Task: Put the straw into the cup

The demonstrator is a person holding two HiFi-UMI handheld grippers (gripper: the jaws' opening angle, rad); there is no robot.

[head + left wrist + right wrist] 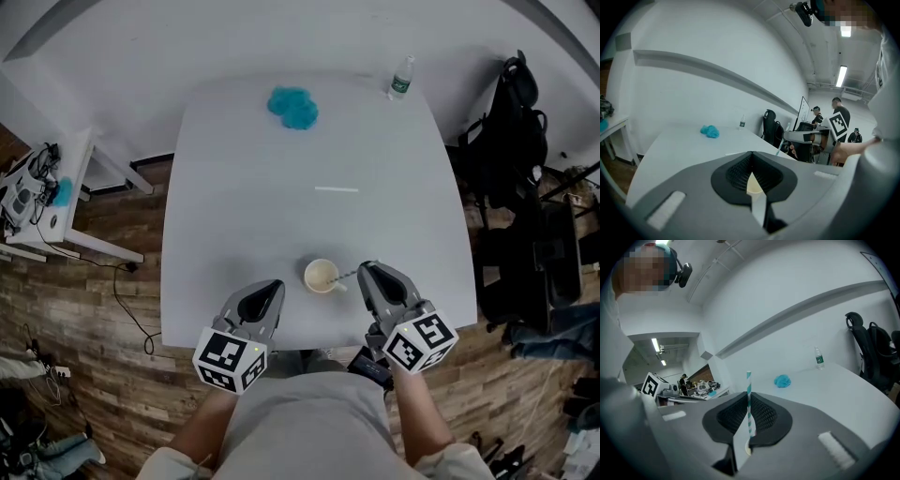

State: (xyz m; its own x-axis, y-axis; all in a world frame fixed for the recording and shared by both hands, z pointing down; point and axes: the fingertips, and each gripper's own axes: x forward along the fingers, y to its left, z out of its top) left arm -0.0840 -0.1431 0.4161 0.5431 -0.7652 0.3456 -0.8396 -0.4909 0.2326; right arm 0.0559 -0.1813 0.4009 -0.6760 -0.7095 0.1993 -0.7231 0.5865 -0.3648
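Straw [749, 383], pinched by fingers of the right gripper [364, 270], points to nine o'clock, tip at the three-o'clock rim of the cup [322, 276] (left gripper [277, 285], fingers together and empty, sits near eight).

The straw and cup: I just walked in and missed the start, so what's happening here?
A person holds a gripper in each hand. The right gripper is shut on a striped straw, whose tip reaches toward the cup on the table. The left gripper, shut and empty, is beside the cup.
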